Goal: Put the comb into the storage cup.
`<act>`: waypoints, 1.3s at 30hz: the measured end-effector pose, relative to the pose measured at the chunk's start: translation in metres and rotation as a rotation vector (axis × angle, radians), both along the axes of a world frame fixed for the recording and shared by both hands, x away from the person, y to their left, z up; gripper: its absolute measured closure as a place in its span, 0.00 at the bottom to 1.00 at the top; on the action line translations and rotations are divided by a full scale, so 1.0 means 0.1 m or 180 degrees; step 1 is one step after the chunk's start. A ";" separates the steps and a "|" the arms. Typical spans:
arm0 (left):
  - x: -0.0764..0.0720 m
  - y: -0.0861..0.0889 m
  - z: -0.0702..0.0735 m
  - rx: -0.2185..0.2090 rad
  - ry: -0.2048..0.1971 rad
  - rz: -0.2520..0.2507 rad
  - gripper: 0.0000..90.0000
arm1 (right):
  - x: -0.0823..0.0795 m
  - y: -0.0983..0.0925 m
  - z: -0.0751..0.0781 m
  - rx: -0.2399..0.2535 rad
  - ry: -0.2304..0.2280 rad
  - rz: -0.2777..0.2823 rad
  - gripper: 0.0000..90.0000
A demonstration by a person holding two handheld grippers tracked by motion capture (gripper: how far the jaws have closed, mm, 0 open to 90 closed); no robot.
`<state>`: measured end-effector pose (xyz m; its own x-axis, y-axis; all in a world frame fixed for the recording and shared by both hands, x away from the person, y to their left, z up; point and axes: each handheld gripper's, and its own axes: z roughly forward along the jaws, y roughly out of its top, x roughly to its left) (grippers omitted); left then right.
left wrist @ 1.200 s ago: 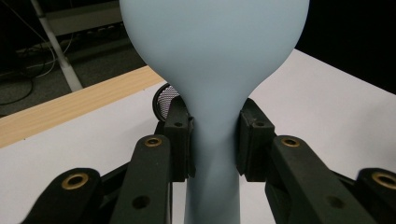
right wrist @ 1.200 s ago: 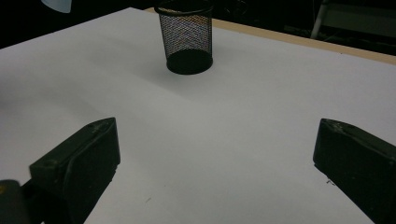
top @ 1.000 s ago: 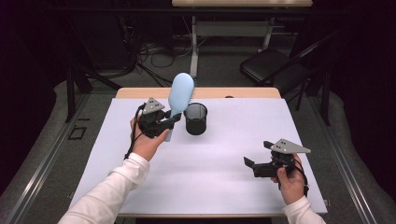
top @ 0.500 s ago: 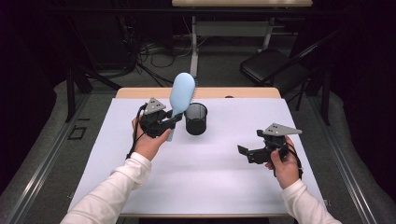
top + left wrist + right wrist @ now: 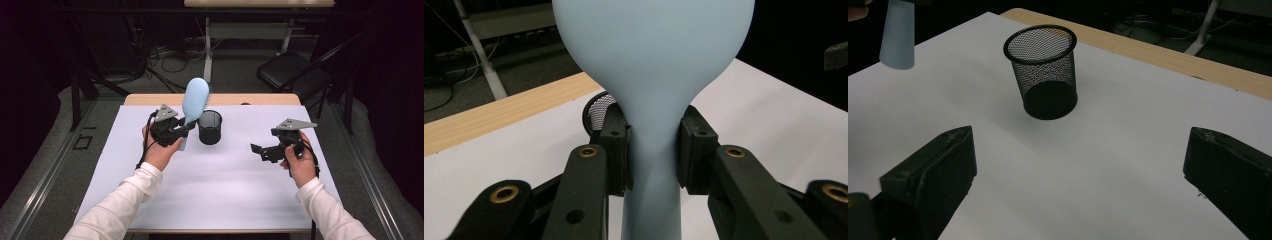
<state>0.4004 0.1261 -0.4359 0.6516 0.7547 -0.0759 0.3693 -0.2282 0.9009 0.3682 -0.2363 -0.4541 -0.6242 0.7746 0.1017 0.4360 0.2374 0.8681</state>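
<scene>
My left gripper has its jaws clamped on the neck of the light blue hairbrush, holding it upright with the head up, raised above the white table cover just left of the black mesh cup. My right gripper hangs over the right side of the cover, well apart from the cup, jaws spread wide with nothing between them
</scene>
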 end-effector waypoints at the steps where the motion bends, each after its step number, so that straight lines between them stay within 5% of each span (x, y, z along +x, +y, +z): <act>1: 0.00 0.00 0.00 -0.0005 -0.0006 0.0003 0.78 | 0.01 0.00 0.00 0.0010 -0.0008 -0.0014 0.00; 14: -0.01 0.01 0.01 -0.0098 -0.0043 0.0045 0.78 | 0.16 0.04 0.11 0.0133 -0.0010 -0.0055 0.01; 30: 0.02 -0.03 -0.02 -0.0134 -0.0101 0.0022 0.78 | 0.30 0.11 0.22 0.0063 0.0036 -0.0233 0.02; 39: 0.01 -0.04 -0.01 -0.0166 -0.0138 0.0024 0.78 | 0.48 0.21 0.36 0.0145 0.0187 -0.0185 0.02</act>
<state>0.4016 0.1222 -0.4370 0.6494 0.7554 -0.0871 0.3313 -0.1780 0.9266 0.4158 -0.2154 -0.4183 -0.5704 0.8030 0.1727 0.4983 0.1711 0.8499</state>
